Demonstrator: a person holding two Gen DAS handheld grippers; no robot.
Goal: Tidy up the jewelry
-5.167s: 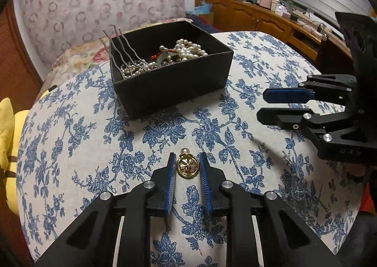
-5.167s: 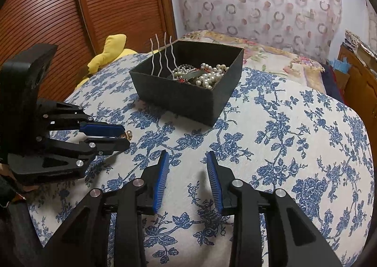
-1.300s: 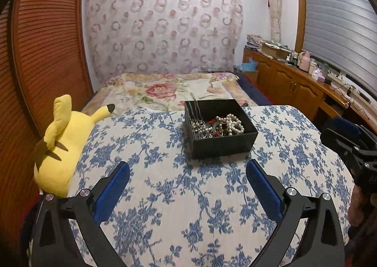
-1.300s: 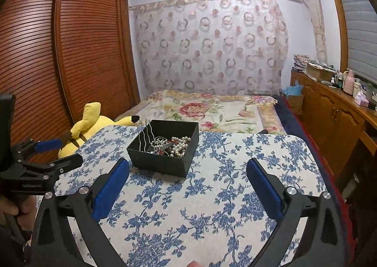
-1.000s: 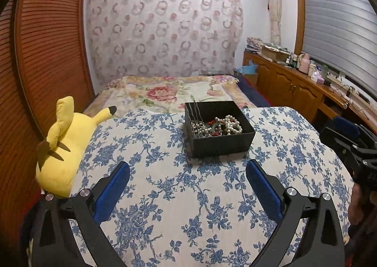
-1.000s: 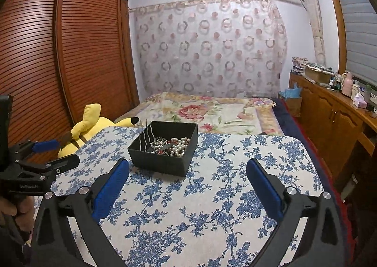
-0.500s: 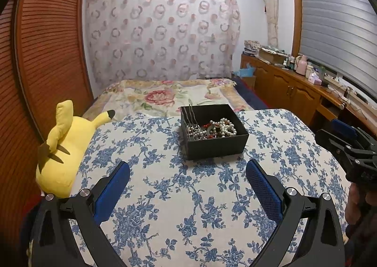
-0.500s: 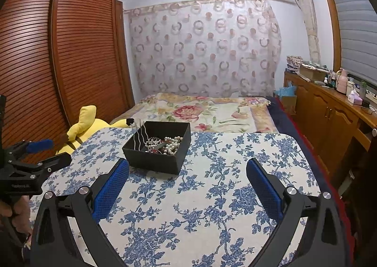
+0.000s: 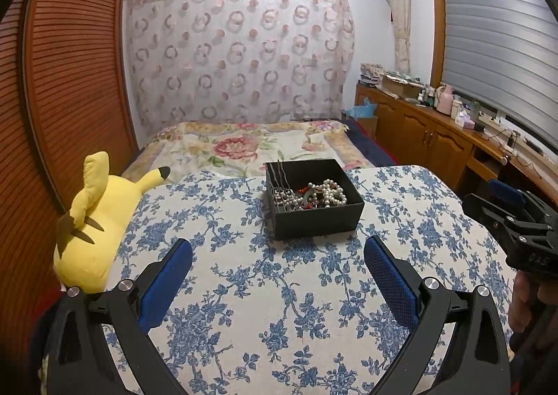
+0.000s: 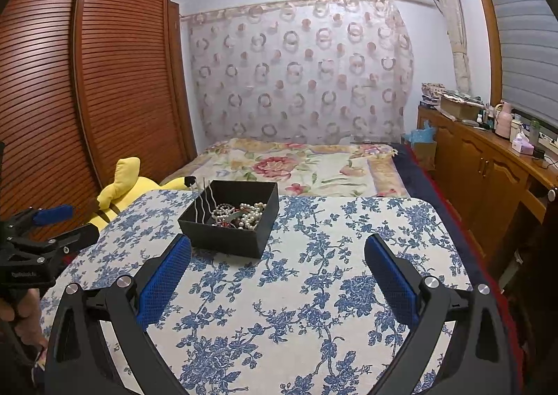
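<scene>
A black open box (image 9: pixel 314 217) stands at the far middle of the blue-flowered tablecloth (image 9: pixel 244 290). It holds pearl strands (image 9: pixel 329 194), silver hairpins (image 9: pixel 280 175) and small red pieces. It also shows in the right wrist view (image 10: pixel 230 238) with pearls (image 10: pixel 251 215) inside. My left gripper (image 9: pixel 277 276) is open and empty, held back above the near table edge. My right gripper (image 10: pixel 277 276) is open and empty too, equally far back. Each gripper shows at the side of the other's view.
A yellow plush toy (image 9: pixel 94 220) lies at the table's left edge. A bed with a floral cover (image 9: pixel 251 147) is behind the table. A wooden sideboard (image 9: pixel 436 136) runs along the right wall. A slatted wardrobe (image 10: pixel 87 81) stands on the left.
Both grippers have pulled back and up from the table and opened wide. The gold brooch once between the left fingers is no longer on the cloth.
</scene>
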